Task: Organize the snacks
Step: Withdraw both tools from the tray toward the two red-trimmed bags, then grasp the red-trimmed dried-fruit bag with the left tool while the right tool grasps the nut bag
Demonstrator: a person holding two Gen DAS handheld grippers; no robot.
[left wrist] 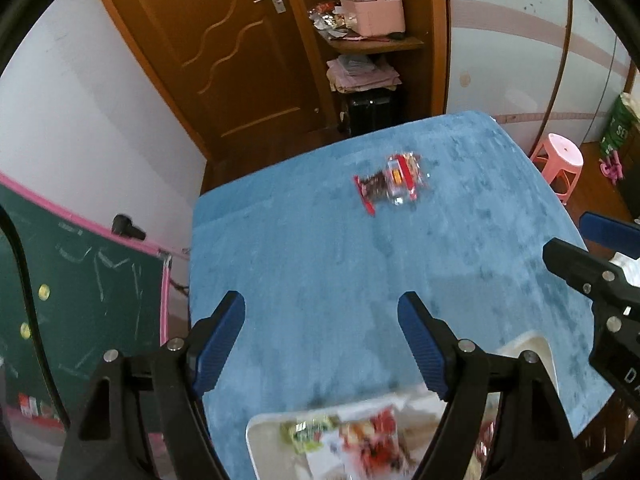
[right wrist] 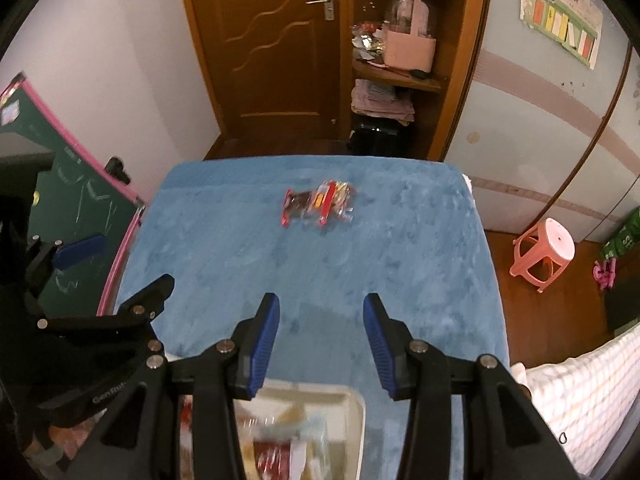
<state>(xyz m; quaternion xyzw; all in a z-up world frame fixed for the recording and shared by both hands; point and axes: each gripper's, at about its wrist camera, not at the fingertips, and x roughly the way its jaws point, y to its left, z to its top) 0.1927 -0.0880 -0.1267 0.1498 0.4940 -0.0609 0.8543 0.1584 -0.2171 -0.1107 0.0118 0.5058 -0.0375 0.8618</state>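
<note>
Two small red and dark snack packets (left wrist: 390,182) lie together on the blue cloth-covered table (left wrist: 300,264), toward its far end; the right wrist view shows the snack packets (right wrist: 318,203) too. My left gripper (left wrist: 322,308) hovers open above the cloth, nothing between its blue pads. My right gripper (right wrist: 322,308) is likewise open and empty over the table. A white tray (left wrist: 272,420) holding several snack packs sits at the near edge, partly under both grippers; the right wrist view has the tray (right wrist: 354,408) blurred. The right gripper (left wrist: 592,248) enters the left wrist view at right.
Beyond the table stand a wooden door (right wrist: 276,52) and a shelf with a pink basket (right wrist: 408,50). A green chalkboard (left wrist: 80,280) leans at the left. A pink stool (right wrist: 546,254) is on the floor at right, a checked cloth (right wrist: 580,396) near it.
</note>
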